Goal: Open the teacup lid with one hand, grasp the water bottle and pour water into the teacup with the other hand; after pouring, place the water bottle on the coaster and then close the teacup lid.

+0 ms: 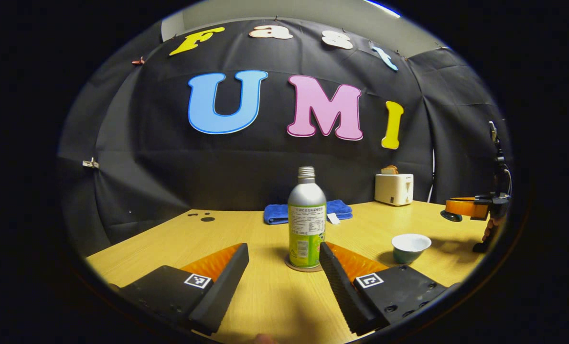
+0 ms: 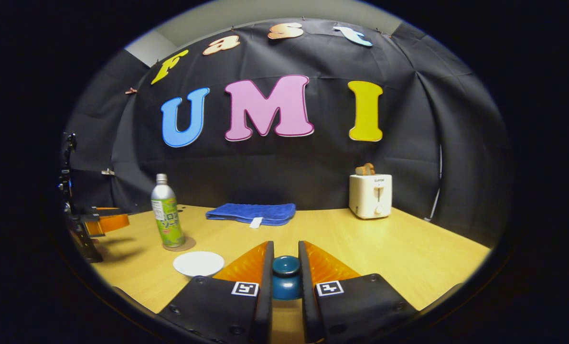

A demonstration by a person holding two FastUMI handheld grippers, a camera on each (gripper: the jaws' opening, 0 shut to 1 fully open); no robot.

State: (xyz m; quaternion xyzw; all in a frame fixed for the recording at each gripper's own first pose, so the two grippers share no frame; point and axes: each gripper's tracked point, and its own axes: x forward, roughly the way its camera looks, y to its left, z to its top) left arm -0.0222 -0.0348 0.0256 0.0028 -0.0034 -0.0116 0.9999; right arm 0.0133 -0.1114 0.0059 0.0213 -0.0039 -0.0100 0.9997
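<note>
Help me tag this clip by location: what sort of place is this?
Probably a staged recording booth, not a real kitchen: a black cloth wall backs a lone wooden table with household props, a toaster and a folded blue towel.

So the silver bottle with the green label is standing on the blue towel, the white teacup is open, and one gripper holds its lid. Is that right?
Not quite. The silver bottle with the green label stands on a round brown coaster on the wooden table, as the left gripper view shows; the blue towel lies behind it. The white teacup is open, and the right gripper holds its dark blue lid.
</note>
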